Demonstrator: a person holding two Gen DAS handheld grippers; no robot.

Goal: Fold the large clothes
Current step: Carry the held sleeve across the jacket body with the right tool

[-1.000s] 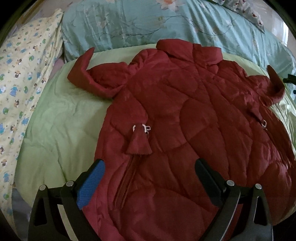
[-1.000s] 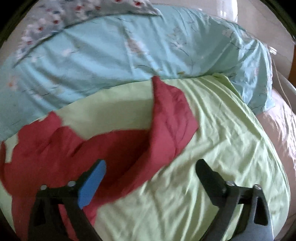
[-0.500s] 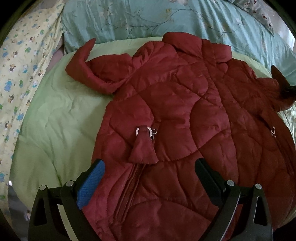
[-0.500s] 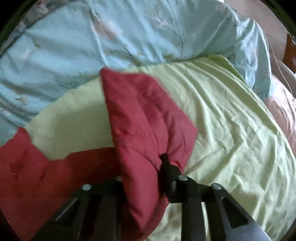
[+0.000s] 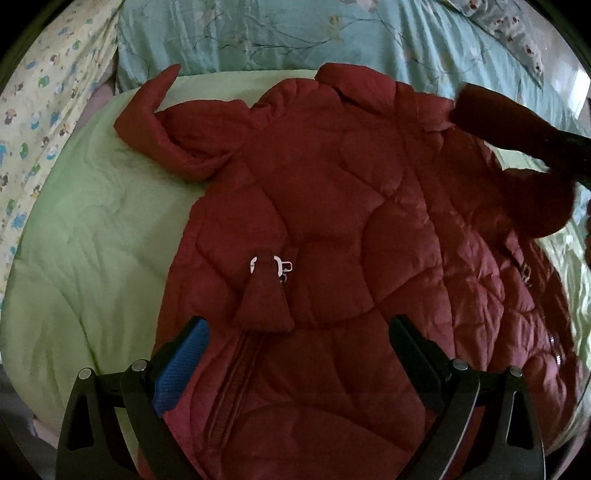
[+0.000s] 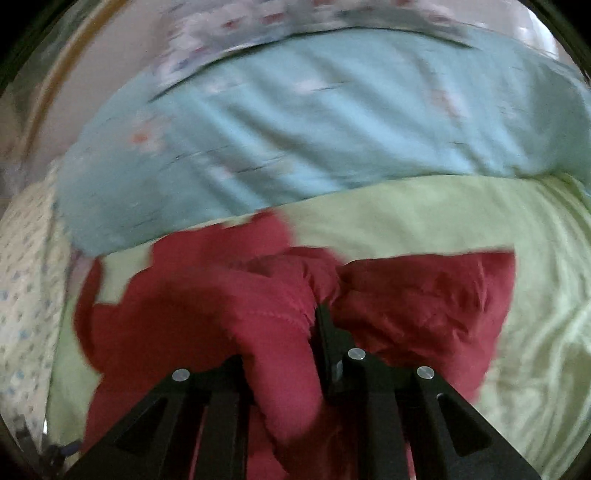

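Observation:
A red quilted jacket lies spread on a light green quilt, collar at the far side. Its left sleeve lies bent at the upper left. My left gripper is open and empty, hovering over the jacket's lower part near a zipper pocket flap. My right gripper is shut on the jacket's right sleeve and holds it lifted. In the left wrist view that sleeve hangs raised over the jacket's right shoulder, with the right gripper's dark body at the frame edge.
A light blue floral duvet is bunched along the far side of the bed. A yellow patterned sheet lies at the left. Green quilt extends to the right of the jacket.
My right gripper closed on the right sleeve, lifted it and swung it left over the jacket. My left gripper drifted slightly and stayed open.

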